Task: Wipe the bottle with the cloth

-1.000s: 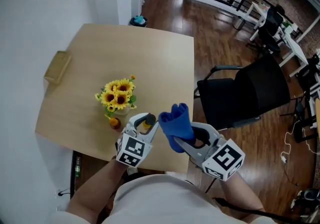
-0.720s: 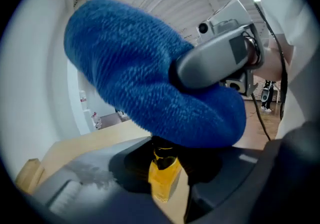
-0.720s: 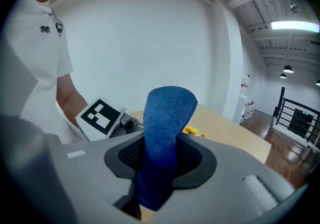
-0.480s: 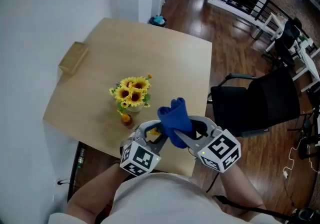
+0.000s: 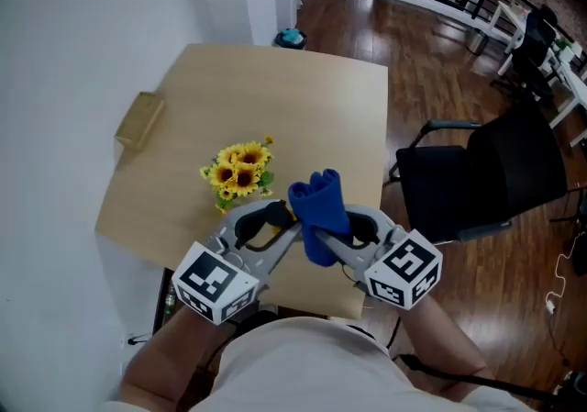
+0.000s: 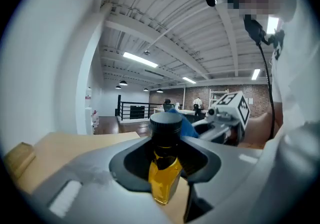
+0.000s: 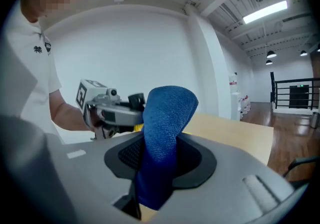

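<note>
A small bottle (image 6: 165,175) of amber liquid with a black cap is clamped in my left gripper (image 6: 165,160), which is shut on its body. My right gripper (image 7: 160,165) is shut on a blue cloth (image 7: 164,128) that sticks up out of the jaws in a fold. In the head view both grippers are raised over the table's near edge and point at each other. The left gripper (image 5: 273,220) holds the bottle (image 5: 274,212) right against the cloth (image 5: 317,204) held by the right gripper (image 5: 336,234). The cap (image 7: 136,101) shows just left of the cloth.
On the light wooden table (image 5: 303,107) a bunch of sunflowers (image 5: 237,172) stands just beyond the grippers. A wooden block (image 5: 139,121) lies at the left edge. A black office chair (image 5: 486,172) stands on the wood floor to the right.
The two grippers have drawn together. The left one has swung its jaws toward the right, bringing the bottle up against the blue cloth. Both grips are unchanged.
</note>
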### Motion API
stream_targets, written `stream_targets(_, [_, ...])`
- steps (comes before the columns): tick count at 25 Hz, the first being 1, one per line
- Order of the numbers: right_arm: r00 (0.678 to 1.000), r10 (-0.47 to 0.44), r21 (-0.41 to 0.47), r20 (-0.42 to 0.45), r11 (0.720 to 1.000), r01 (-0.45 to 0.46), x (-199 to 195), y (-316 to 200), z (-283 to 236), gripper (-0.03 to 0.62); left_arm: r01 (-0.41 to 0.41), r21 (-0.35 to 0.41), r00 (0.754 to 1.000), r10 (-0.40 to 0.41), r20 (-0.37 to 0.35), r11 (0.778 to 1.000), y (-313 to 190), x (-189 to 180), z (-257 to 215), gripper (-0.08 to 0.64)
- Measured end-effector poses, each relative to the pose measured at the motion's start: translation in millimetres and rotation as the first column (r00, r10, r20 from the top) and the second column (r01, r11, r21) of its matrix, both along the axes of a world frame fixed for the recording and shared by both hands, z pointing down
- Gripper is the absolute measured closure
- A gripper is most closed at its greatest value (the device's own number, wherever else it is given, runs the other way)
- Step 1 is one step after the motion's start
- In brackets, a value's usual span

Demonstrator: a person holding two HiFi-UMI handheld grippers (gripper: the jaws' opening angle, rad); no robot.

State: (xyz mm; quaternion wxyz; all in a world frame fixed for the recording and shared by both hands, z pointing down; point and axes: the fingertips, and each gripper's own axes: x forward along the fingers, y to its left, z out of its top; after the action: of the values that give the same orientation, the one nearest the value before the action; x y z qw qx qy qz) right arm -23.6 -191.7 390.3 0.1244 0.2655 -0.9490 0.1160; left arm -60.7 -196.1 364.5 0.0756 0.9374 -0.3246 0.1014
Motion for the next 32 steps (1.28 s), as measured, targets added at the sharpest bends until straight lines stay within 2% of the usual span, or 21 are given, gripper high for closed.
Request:
stream_targets(4, [0.999,0.013,-0.057,-0.040,0.998,-0.015,11,2,45,0.448,0.023,-0.021,0.999,-0.024,-0.044,0.999,0,-1,-23,0.410])
stream_targets(8, [0.994,0.013,-0.129,-0.108,0.991,-0.027,29,10,93,0.448,0.050,-0.023,0.997,-0.052,-0.056,0.998,3,3,-40,0.410])
stream_targets(11, [0.993,0.011,-0.148,-0.117,0.989,-0.028,44,19,100,0.448,0.078,-0.026,0.995,-0.080,-0.058,0.997,3,6,-45,0.410])
stream_targets(13, [0.996,-0.004,-0.116,-0.093,0.993,-0.007,50,30,78,0.448,0.099,-0.028,0.994,-0.100,-0.045,0.995,3,9,-44,0.410])
stream_targets(16, [0.997,-0.066,-0.005,-0.035,0.998,0.065,49,56,20,0.448,0.121,-0.043,0.992,-0.122,-0.021,0.992,5,15,-33,0.410])
stream_targets(19, [0.986,-0.166,0.105,-0.036,0.980,0.168,38,81,-23,0.448,0.148,-0.063,0.989,-0.149,-0.016,0.987,9,22,-26,0.408])
stream_targets(21, [0.978,-0.201,0.111,-0.050,0.972,0.205,32,90,-23,0.448,0.160,-0.070,0.986,-0.162,-0.029,0.985,12,28,-27,0.408])
stream_targets(26, [0.976,-0.204,0.033,-0.080,0.978,0.207,35,93,39,0.448,0.167,-0.069,0.982,-0.172,-0.078,0.984,23,39,-40,0.408])
stream_targets(29, [0.969,-0.204,-0.045,-0.135,0.979,0.200,51,95,90,0.448,0.174,-0.060,0.980,-0.179,-0.087,0.983,32,41,-48,0.410])
stream_targets(32, [0.962,-0.207,-0.096,-0.179,0.977,0.193,65,96,120,0.448,0.182,-0.057,0.977,-0.187,-0.103,0.982,39,40,-56,0.408])
